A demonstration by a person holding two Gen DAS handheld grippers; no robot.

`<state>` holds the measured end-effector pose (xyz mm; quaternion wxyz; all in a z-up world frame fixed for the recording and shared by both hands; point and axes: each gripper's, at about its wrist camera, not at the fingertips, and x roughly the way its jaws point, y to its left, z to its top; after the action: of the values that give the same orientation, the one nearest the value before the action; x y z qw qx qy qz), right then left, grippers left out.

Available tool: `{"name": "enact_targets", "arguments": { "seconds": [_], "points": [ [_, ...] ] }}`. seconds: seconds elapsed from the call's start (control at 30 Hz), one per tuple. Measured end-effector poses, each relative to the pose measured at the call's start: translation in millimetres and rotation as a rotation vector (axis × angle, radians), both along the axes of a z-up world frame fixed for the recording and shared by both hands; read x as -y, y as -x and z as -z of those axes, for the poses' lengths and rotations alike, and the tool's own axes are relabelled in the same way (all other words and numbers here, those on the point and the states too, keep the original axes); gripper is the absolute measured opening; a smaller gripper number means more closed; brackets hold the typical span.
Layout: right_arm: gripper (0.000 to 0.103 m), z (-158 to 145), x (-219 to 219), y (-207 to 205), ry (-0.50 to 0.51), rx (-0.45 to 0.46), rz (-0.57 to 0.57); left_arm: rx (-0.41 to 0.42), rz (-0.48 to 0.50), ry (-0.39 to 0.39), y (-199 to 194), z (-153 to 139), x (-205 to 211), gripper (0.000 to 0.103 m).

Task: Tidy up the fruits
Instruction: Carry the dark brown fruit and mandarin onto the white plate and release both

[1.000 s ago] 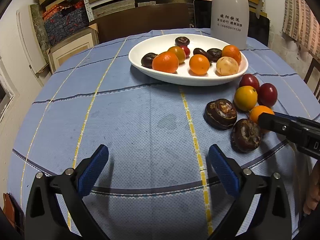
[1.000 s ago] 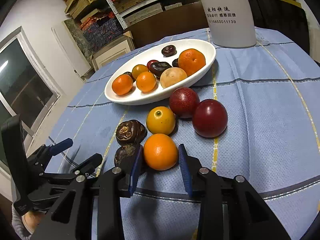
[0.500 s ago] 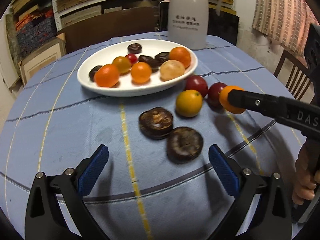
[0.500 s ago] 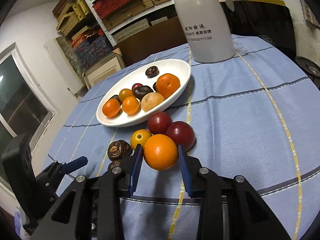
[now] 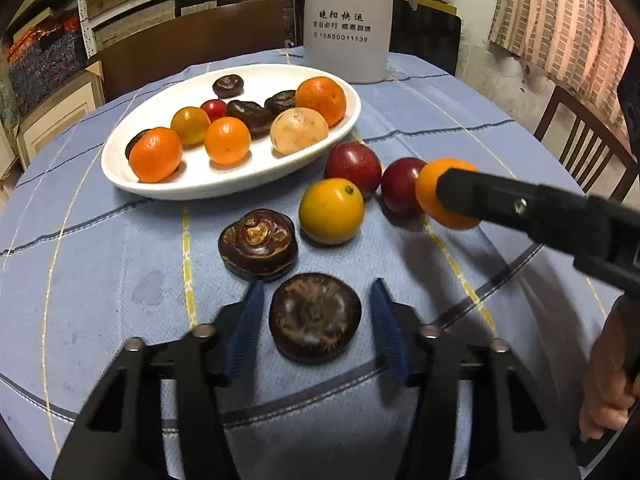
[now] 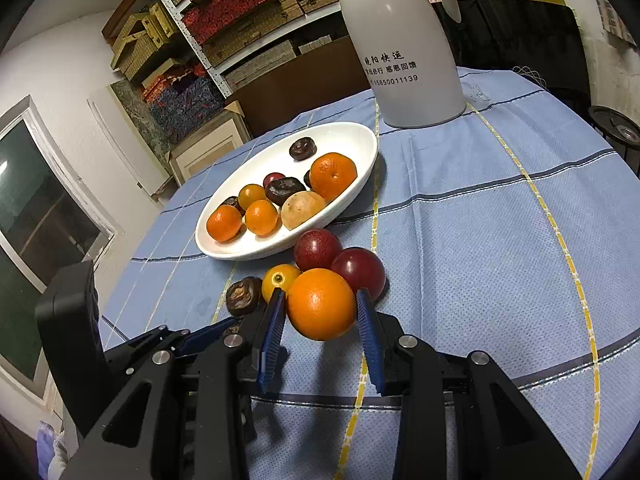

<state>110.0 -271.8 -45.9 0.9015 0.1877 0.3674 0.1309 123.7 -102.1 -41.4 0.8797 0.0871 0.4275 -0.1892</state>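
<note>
A: Where's the orange [image 6: 320,304]?

B: Clamped between the right gripper's [image 6: 322,312] blue pads, lifted off the blue tablecloth [image 6: 500,240], near two red plums [image 6: 318,249].

A: And the left gripper [image 5: 314,312]?

B: Its jaws have just been closing around a dark water chestnut [image 5: 315,317] lying on the cloth; gaps show both sides, so not gripped. The white plate [image 5: 120,168] of fruit sits beyond.

Bare blue table [image 6: 500,240] lies open to the right of the fruit cluster, while the white plate [image 6: 352,204], the tall white bottle [image 6: 400,60] behind it and two red fruits [image 6: 320,248] crowd the left and far side.
</note>
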Motion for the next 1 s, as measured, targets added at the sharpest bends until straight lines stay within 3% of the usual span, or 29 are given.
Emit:
{"name": "enact_targets", "arguments": {
  "seconds": [0.27,0.63,0.8,1.0],
  "points": [
    [0.037,2.7,1.8,-0.5,-0.003,-0.012,0.008,-0.001,0.005,0.04,17.9,-2.0,-19.0,0.041],
    [0.037,4.1,-6.9,9.0,0.048,0.018,-0.014,0.031,-0.145,0.163,23.7,-24.4,-83.1,0.041],
    [0.037,-13.1,-15.4,15.7,0.065,0.091,-0.03,0.081,-0.179,0.187,-1.0,-58.9,-97.5,0.041],
    [0.037,-33.5,-44.4,-10.9,0.12,0.107,-0.077,0.134,-0.199,0.209,-55.0,-103.1,-101.0,0.041]
  ]
}}
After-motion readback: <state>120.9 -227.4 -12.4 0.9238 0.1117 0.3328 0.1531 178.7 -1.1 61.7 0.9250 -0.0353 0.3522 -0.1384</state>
